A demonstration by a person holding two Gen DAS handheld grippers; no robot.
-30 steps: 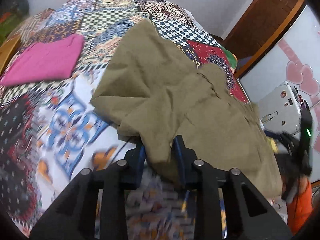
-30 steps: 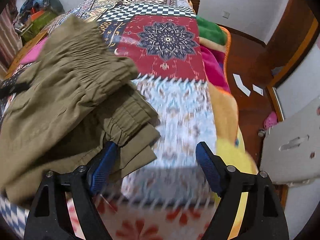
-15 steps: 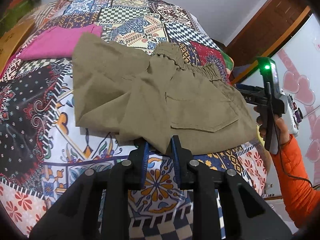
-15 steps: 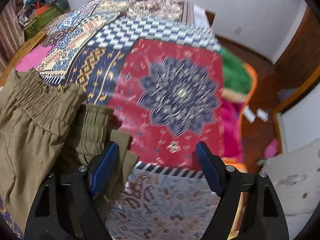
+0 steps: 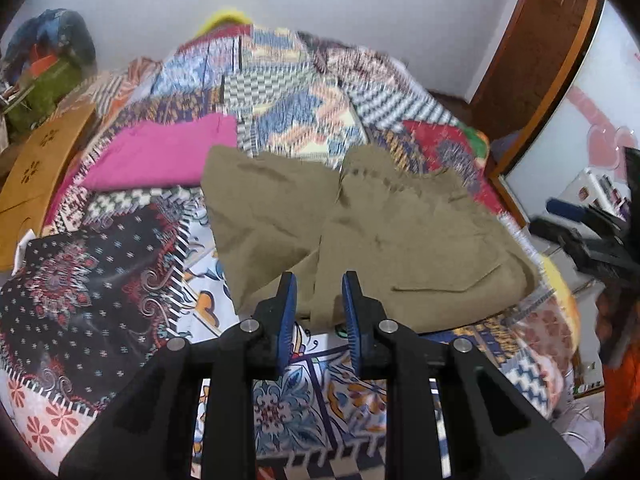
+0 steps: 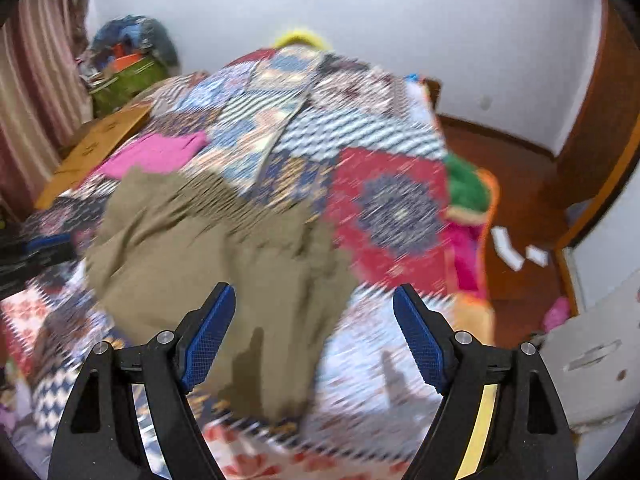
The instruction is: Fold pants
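Note:
Khaki pants (image 5: 400, 240) lie rumpled on the patchwork bedspread (image 5: 100, 272), elastic waistband toward the far side and a back pocket facing up. My left gripper (image 5: 318, 300) hangs over their near edge. Its jaws stand narrow with a gap, cloth and bedspread show through it, and the pads do not press. The right wrist view is blurred. There the pants (image 6: 224, 248) lie left of centre under my right gripper (image 6: 316, 320), which is wide open and holds nothing. The right gripper (image 5: 592, 240) also shows at the right edge of the left wrist view, held by a hand in an orange sleeve (image 5: 616, 380).
A folded pink garment (image 5: 160, 156) lies beyond the pants on the left. A wooden board (image 5: 36, 176) and a pile of bags (image 5: 44, 64) flank the bed's left side. A green and orange blanket (image 6: 466, 188) hangs off the right edge above the wooden floor (image 6: 520, 184).
The pants, bunched and swinging a second ago, now lie spread on the bed. Both grippers have risen and drawn back, and the right one has left the waistband.

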